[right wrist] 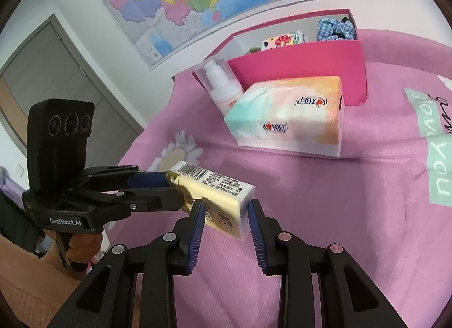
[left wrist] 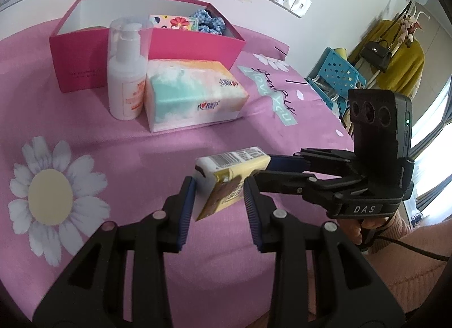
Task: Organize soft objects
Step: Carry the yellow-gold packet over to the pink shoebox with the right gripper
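While I tilt both tools steeply downward over the pink bedspread [left wrist: 141, 136], my left gripper [left wrist: 219, 198] and my right gripper [right wrist: 226, 219] each clamp an end of the yellow tissue pack [left wrist: 226, 175], meeting almost at right angles. The pack hangs clear of the bedspread between them. The pink box [left wrist: 195, 43] sits well ahead, beyond the larger tissue pack [left wrist: 192, 93].
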Tool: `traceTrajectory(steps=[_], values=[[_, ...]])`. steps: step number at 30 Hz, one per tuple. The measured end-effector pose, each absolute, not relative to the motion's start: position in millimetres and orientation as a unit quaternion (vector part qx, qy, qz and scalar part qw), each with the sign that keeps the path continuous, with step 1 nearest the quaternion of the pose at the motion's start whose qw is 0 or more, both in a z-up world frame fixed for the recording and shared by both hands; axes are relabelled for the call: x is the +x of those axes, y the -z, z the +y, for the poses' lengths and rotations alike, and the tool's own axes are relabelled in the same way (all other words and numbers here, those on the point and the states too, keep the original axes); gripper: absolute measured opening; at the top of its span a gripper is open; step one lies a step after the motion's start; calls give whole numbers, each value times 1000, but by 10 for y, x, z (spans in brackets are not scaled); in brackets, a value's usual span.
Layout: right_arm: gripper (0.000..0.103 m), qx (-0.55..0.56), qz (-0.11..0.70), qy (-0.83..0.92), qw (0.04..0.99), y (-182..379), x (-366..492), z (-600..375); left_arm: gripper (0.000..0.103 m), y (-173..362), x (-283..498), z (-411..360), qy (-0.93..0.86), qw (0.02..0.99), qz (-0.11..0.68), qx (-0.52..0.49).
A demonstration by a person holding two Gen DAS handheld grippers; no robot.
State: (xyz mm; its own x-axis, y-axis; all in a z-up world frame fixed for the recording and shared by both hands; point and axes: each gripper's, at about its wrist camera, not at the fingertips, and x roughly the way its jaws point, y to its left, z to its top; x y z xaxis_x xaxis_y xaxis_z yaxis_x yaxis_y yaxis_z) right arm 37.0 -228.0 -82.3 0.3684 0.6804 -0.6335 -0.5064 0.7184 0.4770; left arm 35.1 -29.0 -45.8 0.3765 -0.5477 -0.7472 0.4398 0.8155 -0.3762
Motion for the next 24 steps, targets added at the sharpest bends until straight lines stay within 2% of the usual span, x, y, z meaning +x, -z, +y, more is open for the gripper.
traceTrajectory(steps=[24], values=[[32, 95, 398, -365, 836, 585, 458, -2295, 37, 182, 416, -279, 291, 848, 440, -57]])
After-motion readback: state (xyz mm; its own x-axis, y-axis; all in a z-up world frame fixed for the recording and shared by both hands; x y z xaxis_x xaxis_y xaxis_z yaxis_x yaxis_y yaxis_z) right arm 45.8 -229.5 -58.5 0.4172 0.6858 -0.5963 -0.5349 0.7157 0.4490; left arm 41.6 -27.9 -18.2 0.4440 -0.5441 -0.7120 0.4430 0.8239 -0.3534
